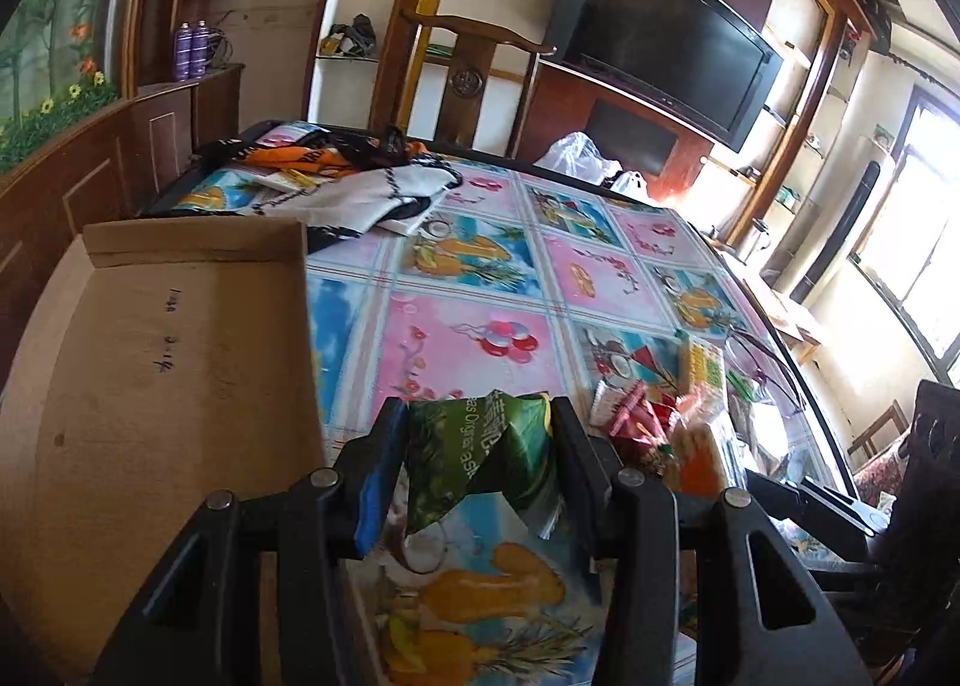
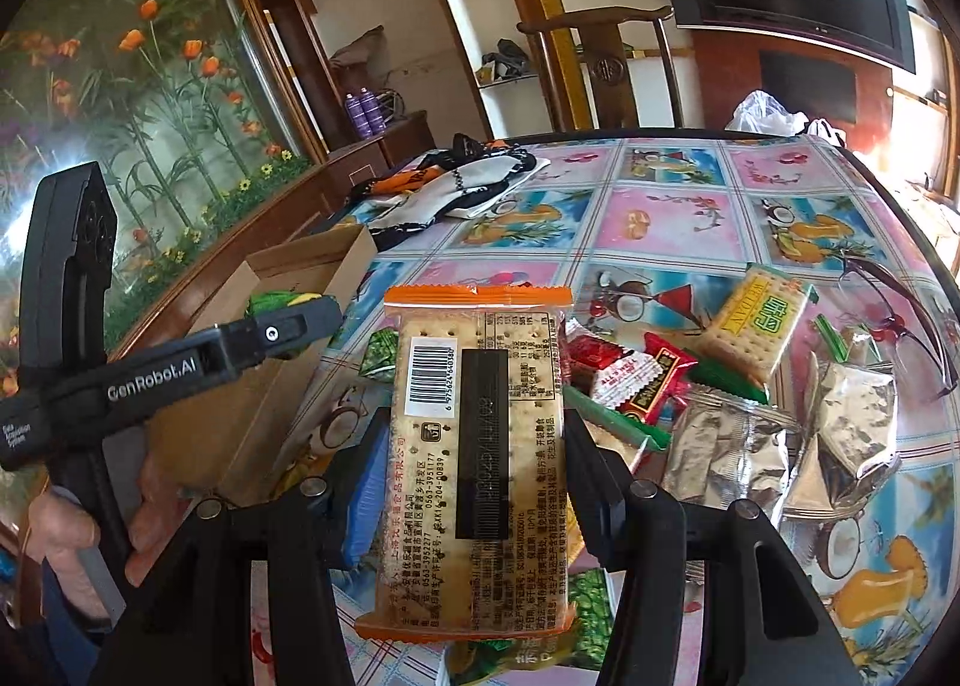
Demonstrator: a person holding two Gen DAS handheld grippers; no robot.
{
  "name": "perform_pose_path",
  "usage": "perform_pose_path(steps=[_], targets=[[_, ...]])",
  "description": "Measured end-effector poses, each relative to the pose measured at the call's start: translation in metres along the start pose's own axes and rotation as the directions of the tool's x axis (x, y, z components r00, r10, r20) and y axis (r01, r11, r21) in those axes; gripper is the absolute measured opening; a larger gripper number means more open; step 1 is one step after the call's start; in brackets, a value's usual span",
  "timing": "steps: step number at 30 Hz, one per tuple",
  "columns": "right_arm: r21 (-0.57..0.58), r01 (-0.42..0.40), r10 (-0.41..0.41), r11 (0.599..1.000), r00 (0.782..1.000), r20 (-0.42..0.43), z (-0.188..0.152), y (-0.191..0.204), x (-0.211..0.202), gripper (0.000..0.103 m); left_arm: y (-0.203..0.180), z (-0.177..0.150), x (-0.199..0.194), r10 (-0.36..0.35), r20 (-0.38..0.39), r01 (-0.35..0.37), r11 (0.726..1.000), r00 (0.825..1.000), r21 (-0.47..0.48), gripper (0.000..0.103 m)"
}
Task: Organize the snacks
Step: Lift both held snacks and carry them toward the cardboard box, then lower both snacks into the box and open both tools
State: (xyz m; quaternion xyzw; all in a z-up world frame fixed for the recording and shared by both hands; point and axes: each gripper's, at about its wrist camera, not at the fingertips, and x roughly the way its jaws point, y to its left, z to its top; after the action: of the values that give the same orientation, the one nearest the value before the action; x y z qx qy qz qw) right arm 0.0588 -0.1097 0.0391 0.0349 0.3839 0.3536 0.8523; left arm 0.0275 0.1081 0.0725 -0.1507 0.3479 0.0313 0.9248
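Left gripper (image 1: pixel 477 446) has its jaws clamped on a crumpled green snack packet (image 1: pixel 486 458), hanging just above the desk (image 1: pixel 480 290) beside the cardboard box (image 1: pixel 180 362) at 9 o'clock. Only the right wrist view shows the right gripper (image 2: pixel 474 446), jaws pinching an orange-edged cracker pack (image 2: pixel 474 446). That view also shows the snack pile (image 2: pixel 720 386) at 3 o'clock and the box's open top.
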Motion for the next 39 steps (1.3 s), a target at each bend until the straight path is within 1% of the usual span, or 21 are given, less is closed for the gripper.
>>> perform_pose_path(steps=[5,9,12,14,17,20,23,24,26,27,29,33,35,38,39], targets=[[0.013,-0.031,0.031,0.999,0.999,-0.014,0.004,0.013,0.005,0.058,0.028,0.012,-0.007,0.036,0.016,-0.035,0.998,0.999,-0.054,0.047],[0.025,-0.089,0.09,0.996,0.995,-0.032,0.008,0.035,0.016,0.058,0.061,0.021,-0.018,0.083,0.034,-0.078,0.99,0.996,-0.121,0.047],[0.02,-0.14,0.141,0.99,0.989,-0.048,0.014,0.06,0.028,0.058,0.09,0.024,-0.027,0.15,0.044,-0.139,0.973,0.988,-0.183,0.047],[0.019,-0.181,0.182,0.983,0.982,-0.058,0.019,0.078,0.036,0.058,0.111,0.023,-0.032,0.217,0.032,-0.205,0.952,0.976,-0.228,0.047],[0.019,-0.229,0.23,0.973,0.971,-0.066,0.028,0.106,0.05,0.058,0.135,0.021,-0.031,0.276,-0.008,-0.267,0.922,0.961,-0.282,0.047],[0.021,-0.253,0.254,0.967,0.964,-0.077,0.037,0.13,0.069,0.058,0.15,0.018,-0.03,0.352,-0.045,-0.349,0.889,0.935,-0.298,0.047],[0.047,-0.28,0.284,0.959,0.952,-0.114,0.04,0.148,0.095,0.058,0.162,0.014,-0.03,0.38,-0.069,-0.382,0.868,0.922,-0.317,0.047],[0.055,-0.283,0.288,0.958,0.949,-0.13,0.039,0.152,0.104,0.058,0.164,0.012,-0.031,0.383,-0.073,-0.386,0.865,0.921,-0.32,0.047],[0.083,-0.295,0.305,0.952,0.938,-0.165,0.033,0.157,0.119,0.058,0.169,0.008,-0.029,0.402,-0.098,-0.411,0.853,0.91,-0.32,0.047],[0.085,-0.296,0.307,0.951,0.934,-0.18,0.029,0.158,0.123,0.058,0.17,0.007,-0.028,0.401,-0.106,-0.413,0.852,0.91,-0.322,0.047],[0.073,-0.278,0.287,0.958,0.937,-0.201,0.023,0.158,0.129,0.058,0.17,0.005,-0.025,0.396,-0.118,-0.412,0.853,0.911,-0.319,0.047],[0.063,-0.27,0.277,0.961,0.932,-0.234,0.016,0.153,0.133,0.058,0.166,0.004,-0.02,0.426,-0.125,-0.444,0.848,0.896,-0.289,0.049],[0.022,-0.254,0.252,0.967,0.94,-0.23,0.014,0.158,0.13,0.058,0.167,0.004,-0.017,0.443,-0.136,-0.463,0.84,0.886,-0.282,0.051],[-0.058,-0.216,0.199,0.975,0.956,-0.217,0.009,0.166,0.129,0.058,0.17,0.003,-0.016,0.458,-0.149,-0.482,0.828,0.876,-0.287,0.057],[-0.085,-0.204,0.182,0.975,0.96,-0.211,0.006,0.17,0.129,0.058,0.172,0.003,-0.015,0.459,-0.153,-0.483,0.827,0.875,-0.286,0.057]])
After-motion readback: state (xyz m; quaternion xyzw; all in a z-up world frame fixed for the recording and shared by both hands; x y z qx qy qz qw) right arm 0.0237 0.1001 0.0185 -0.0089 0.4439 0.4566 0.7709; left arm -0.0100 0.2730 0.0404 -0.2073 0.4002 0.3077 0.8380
